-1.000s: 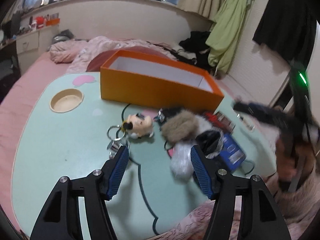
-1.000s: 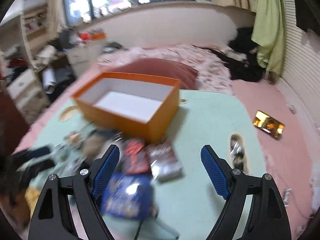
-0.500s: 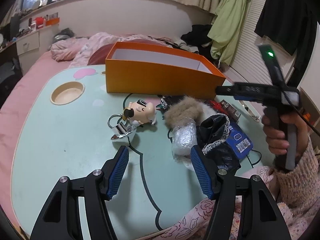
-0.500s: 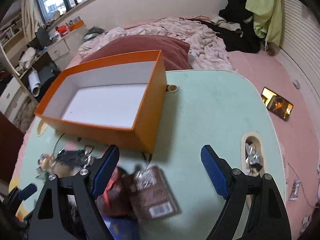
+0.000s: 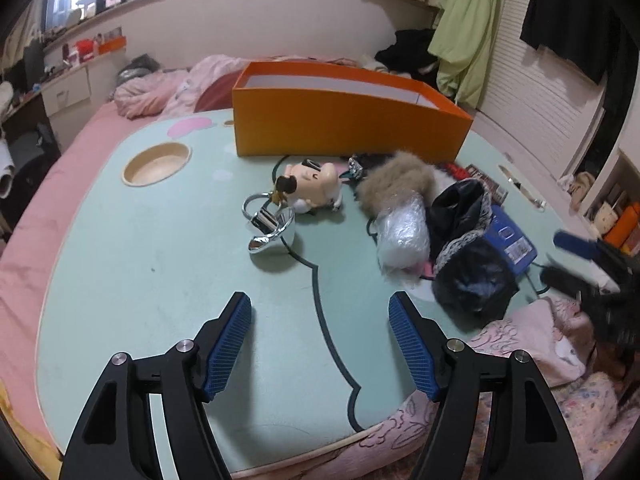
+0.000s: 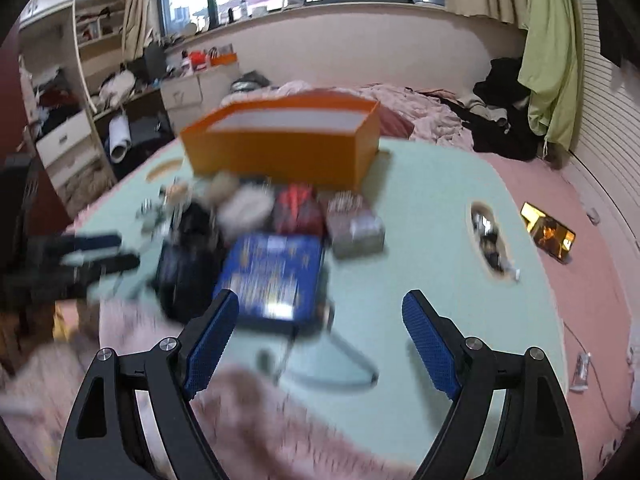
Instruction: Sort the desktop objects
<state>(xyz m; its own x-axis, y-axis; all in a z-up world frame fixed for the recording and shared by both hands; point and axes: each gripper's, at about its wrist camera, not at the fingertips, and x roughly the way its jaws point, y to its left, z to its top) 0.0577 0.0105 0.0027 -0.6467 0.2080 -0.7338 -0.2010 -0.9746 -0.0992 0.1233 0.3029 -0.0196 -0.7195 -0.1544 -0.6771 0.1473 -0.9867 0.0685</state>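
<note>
Orange box (image 5: 348, 120), open-topped and showing a white inside, stands at the far side of a pale green table (image 5: 160, 272). Left wrist view: the left gripper (image 5: 320, 320) hangs over bare tabletop at the near edge; its jaws have just been opening, stand wide apart, and nothing lies between the blue pads. Just in front of the box lies a small cartoon figure keychain (image 5: 314, 186), with metal rings and a shiny clip (image 5: 270, 224) touching its near left side. To the right sits a tan fur pom (image 5: 394, 184), a clear plastic bundle (image 5: 402, 232) against its near side, then a black bag with lace trim (image 5: 464, 236), partly lying over a blue packet (image 5: 510, 240). A round wooden recess (image 5: 156, 159) is set into the table at far left. The right gripper (image 5: 576, 256) shows blurred at the right edge, held over the table's right corner.

Right wrist view, smeared by motion: the right gripper (image 6: 320, 324) has its jaws wide apart and empty, over the near edge of the table. The blue packet (image 6: 272, 272) lies just beyond its left pad, the black bag (image 6: 188, 256) to the packet's left, and a red packet (image 6: 298, 210) and a brownish packet (image 6: 354, 222) between the blue one and the orange box (image 6: 280, 144). The left gripper (image 6: 92, 252) is a dark blur at the left. A phone (image 6: 548, 236) with a lit screen lies on the pink bedding to the right of the table.
</note>
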